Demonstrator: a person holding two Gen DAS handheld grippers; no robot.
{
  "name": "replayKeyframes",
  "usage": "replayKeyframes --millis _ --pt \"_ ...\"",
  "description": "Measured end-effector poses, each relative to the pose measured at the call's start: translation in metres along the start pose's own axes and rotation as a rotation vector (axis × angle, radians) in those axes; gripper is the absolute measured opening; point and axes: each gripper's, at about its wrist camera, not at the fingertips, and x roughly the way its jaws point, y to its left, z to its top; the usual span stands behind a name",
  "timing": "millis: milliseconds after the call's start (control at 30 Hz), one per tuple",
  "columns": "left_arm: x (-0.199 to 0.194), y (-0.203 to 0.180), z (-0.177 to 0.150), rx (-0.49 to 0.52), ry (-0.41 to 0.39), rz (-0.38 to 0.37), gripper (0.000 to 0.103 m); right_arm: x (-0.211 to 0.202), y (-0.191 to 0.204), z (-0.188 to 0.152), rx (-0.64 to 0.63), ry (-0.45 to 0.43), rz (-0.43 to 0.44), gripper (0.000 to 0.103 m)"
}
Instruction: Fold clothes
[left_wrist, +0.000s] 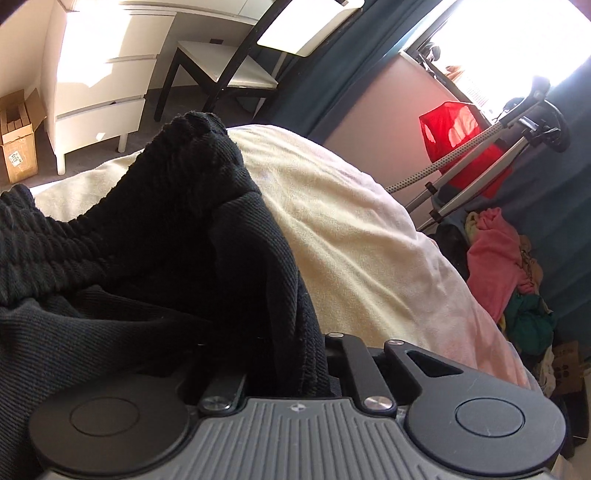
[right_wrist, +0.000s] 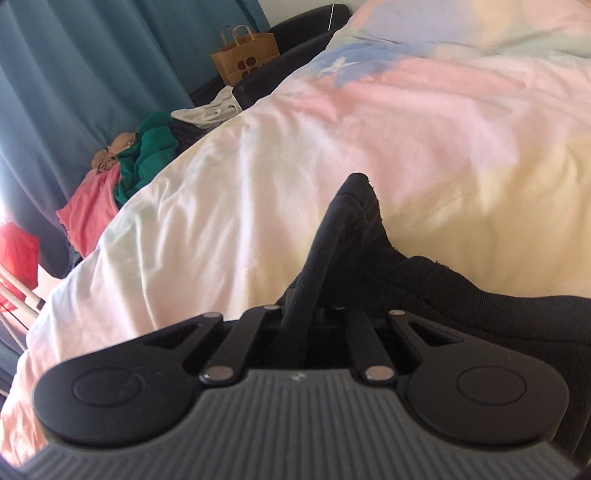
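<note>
Between the fingers of my left gripper (left_wrist: 295, 354) a thick bunch of the black garment (left_wrist: 155, 251) is clamped — the fabric fills the slot and spills out to the left, hiding the left linkage. Its ribbed waistband rises in a peak ahead of the tool, and the rest drapes down across the lower left of the view. My right gripper (right_wrist: 310, 317) is pinched on another part of the same black garment (right_wrist: 461, 310), a rolled edge running up out of the closed fingers to a point, the cloth trailing off to the right. Under both tools lies the bed (right_wrist: 332, 147), its cover pale cream with pink and blue patches, the garment resting on it. Beyond the bed edge — well apart from my tools — sits a pile of clothes (right_wrist: 122, 177) in pink and green against a teal curtain (right_wrist: 92, 66). A brown paper bag (right_wrist: 245, 55) stands further back. Left view shows a white dresser (left_wrist: 99, 81), a chair (left_wrist: 225, 70) and a red bag (left_wrist: 458, 140).
</note>
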Motion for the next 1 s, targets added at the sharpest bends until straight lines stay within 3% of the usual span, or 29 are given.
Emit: replayKeyframes --millis 100,167,233,300,333,367,500,600,733,900,933,967,1000 --pt "-0.01 0.005 0.0 0.032 0.003 -0.03 0.016 -0.013 -0.011 0.003 0.056 0.015 0.027 0.018" --pt "-0.028 0.01 -0.004 0.055 -0.012 -0.055 0.044 -0.032 -0.021 0.003 0.083 0.014 0.053 0.023" --pt "-0.056 0.011 -0.014 0.096 -0.042 -0.075 0.062 -0.058 -0.034 0.001 0.089 -0.007 0.1 0.03" --pt "-0.089 0.015 -0.024 0.135 -0.061 -0.082 0.076 -0.071 -0.048 -0.007 0.134 0.012 0.117 0.058" --pt "-0.105 0.023 -0.03 0.128 -0.06 -0.09 0.082 -0.076 -0.056 -0.011 0.158 0.024 0.125 0.064" --pt "-0.119 0.033 -0.035 0.089 -0.054 -0.075 0.083 -0.082 -0.063 -0.015 0.182 0.035 0.133 0.069" --pt "-0.17 0.09 -0.053 -0.159 -0.036 -0.02 0.083 -0.104 -0.092 -0.033 0.278 0.081 0.163 0.069" --pt "-0.189 0.14 -0.066 -0.324 -0.022 -0.101 0.09 -0.121 -0.115 -0.046 0.35 0.116 0.185 0.069" --pt "-0.172 0.185 -0.084 -0.486 0.099 -0.217 0.088 -0.143 -0.144 -0.063 0.447 0.162 0.215 0.069" --pt "-0.132 0.18 -0.084 -0.494 0.049 -0.264 0.08 -0.109 -0.139 -0.077 0.486 0.186 0.291 0.069" --pt "-0.125 0.176 -0.08 -0.484 0.031 -0.263 0.073 -0.102 -0.134 -0.076 0.483 0.175 0.307 0.068" --pt "-0.12 0.171 -0.074 -0.464 0.009 -0.235 0.058 -0.095 -0.128 -0.074 0.469 0.16 0.316 0.068" --pt "-0.117 0.166 -0.069 -0.449 -0.015 -0.2 0.052 -0.089 -0.122 -0.07 0.451 0.144 0.305 0.065"
